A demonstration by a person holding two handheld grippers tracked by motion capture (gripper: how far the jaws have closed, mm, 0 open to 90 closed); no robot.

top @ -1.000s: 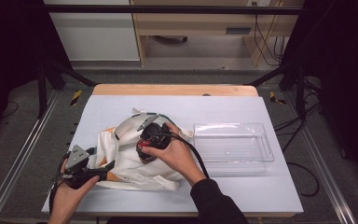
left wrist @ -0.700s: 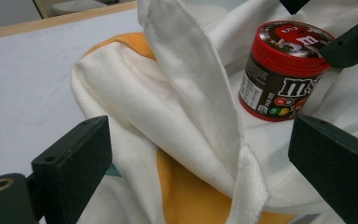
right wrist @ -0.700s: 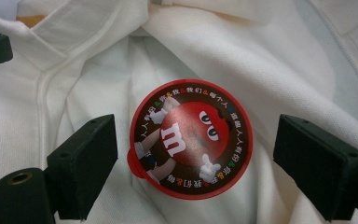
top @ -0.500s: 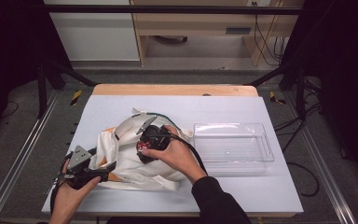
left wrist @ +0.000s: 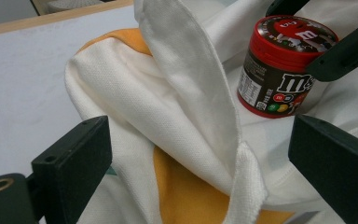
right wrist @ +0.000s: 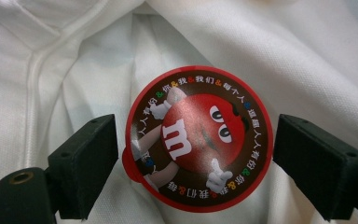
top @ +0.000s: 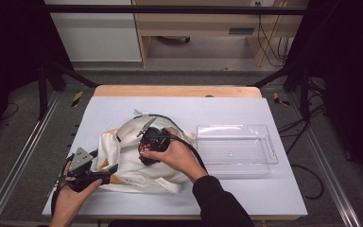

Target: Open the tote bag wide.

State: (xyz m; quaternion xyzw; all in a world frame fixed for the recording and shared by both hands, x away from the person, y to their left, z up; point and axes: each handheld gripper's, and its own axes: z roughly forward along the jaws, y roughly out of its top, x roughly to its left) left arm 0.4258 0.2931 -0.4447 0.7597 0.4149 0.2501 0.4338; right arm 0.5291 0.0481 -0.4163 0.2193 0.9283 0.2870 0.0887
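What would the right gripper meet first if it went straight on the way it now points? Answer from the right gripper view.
The red lid of the candy tub, which sits between the open jaws of the right gripper and faces the camera. White cloth bag lies around and behind it. Whether the jaws already touch the tub's sides is unclear.

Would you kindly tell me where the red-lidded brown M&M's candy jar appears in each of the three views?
High view: the red-lidded brown M&M's candy jar sits at table centre, under the right gripper.
Left gripper view: upper right, standing upright, between the far gripper's black jaws.
Right gripper view: centre, lid seen from above, between the jaws, which stand apart.
Shared landmark: the white cloth bag beneath it.
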